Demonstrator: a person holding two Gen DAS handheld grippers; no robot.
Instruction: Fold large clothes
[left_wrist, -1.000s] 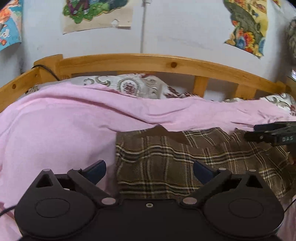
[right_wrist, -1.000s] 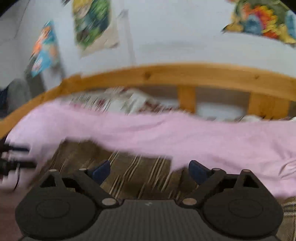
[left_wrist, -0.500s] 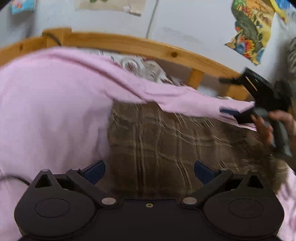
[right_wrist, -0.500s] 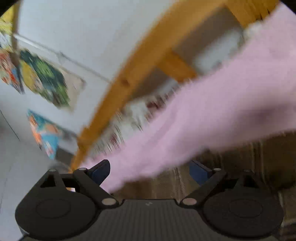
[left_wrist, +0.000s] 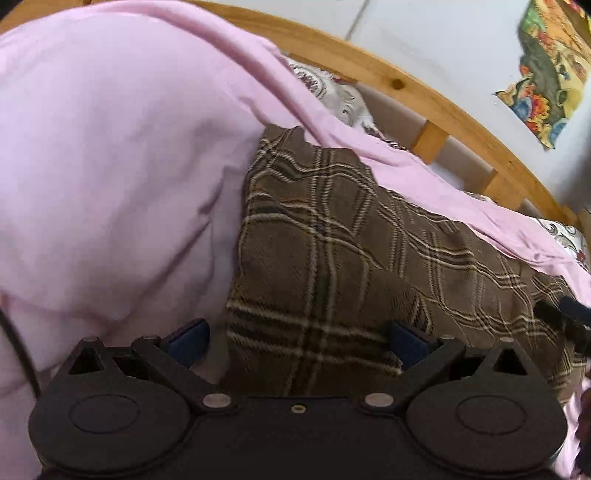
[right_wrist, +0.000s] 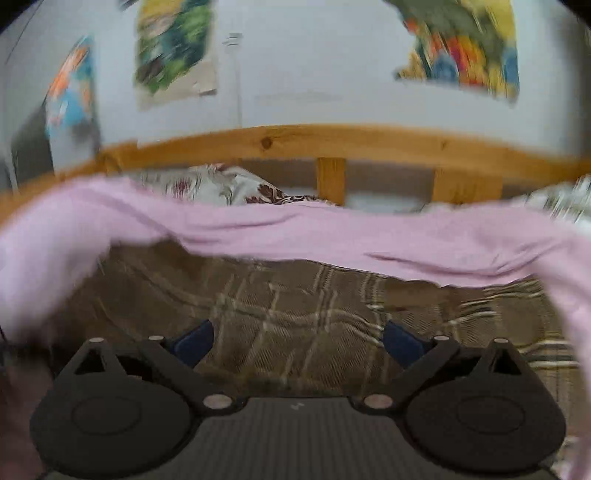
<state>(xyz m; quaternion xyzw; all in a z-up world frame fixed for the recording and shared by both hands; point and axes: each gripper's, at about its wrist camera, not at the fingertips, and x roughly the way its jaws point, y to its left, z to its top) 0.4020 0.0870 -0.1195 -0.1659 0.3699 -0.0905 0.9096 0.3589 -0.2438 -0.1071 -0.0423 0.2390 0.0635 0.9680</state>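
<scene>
- Our left gripper (left_wrist: 297, 341) stands wide open with nothing between its blue fingertips (left_wrist: 186, 339).
- Straight ahead of it lies the brown plaid garment (left_wrist: 332, 240); the pink sheet (left_wrist: 110, 147) bulges to its left and runs along behind the garment.
- Our right gripper (right_wrist: 297, 339) is also spread wide and empty, over the same plaid cloth.
- Beyond both runs the wooden bed rail (right_wrist: 332, 138).

Both cameras sat low and close, looking across the brown checked blanket (left_wrist: 332, 258) (right_wrist: 295, 317) toward the curved wooden bed rail (left_wrist: 443, 107) (right_wrist: 332, 142).
</scene>
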